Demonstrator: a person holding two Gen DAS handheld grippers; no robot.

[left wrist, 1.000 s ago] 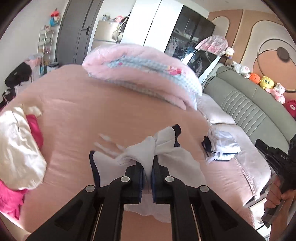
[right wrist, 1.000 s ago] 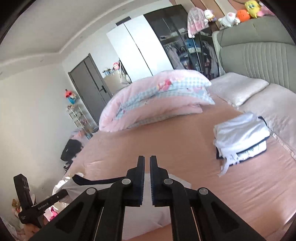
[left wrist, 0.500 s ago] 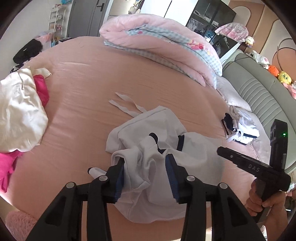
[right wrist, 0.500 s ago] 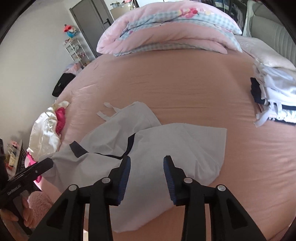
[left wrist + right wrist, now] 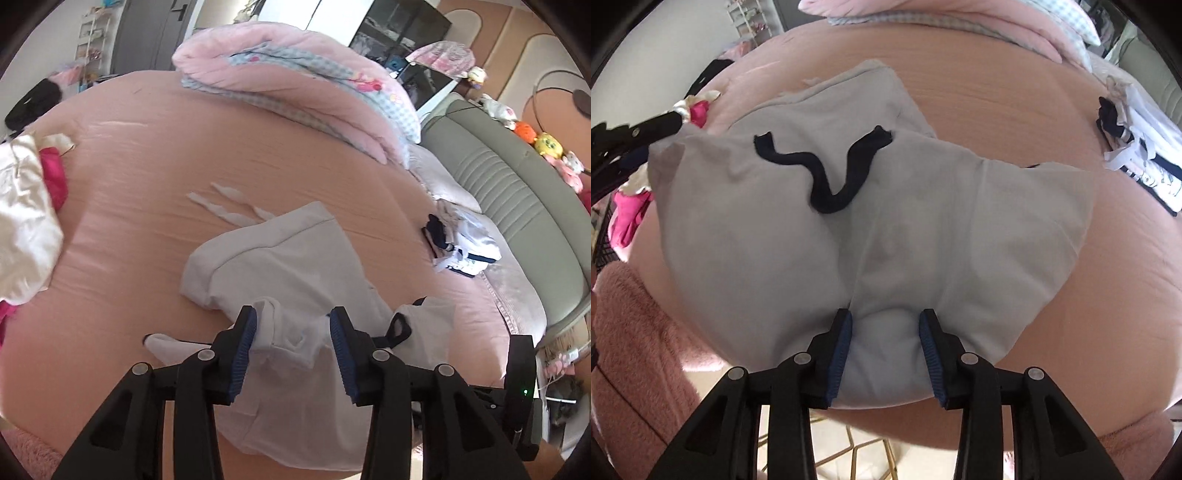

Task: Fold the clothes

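A white garment with navy trim [image 5: 295, 266] lies crumpled on the pink bed [image 5: 147, 155]. In the right wrist view the same garment [image 5: 783, 221] shows a navy V collar [image 5: 834, 184]. My left gripper [image 5: 293, 332] is open, its jaws on either side of a bunched fold of the garment. My right gripper [image 5: 884, 332] is open over the garment's near hem at the bed's front edge. The left gripper also shows at the left edge of the right wrist view [image 5: 631, 133]. The right gripper's body shows low right in the left wrist view [image 5: 517, 391].
A folded stack of white and navy clothes [image 5: 461, 243] lies at the right of the bed. A pile of white and pink clothes [image 5: 26, 206] lies at the left. A rolled pink quilt [image 5: 295, 81] lies at the far side. A grey headboard [image 5: 517, 192] is at the right.
Both grippers went from shut to open. The left gripper let go of the white garment, which dropped onto the bed. The right gripper moved down to the garment's near hem.
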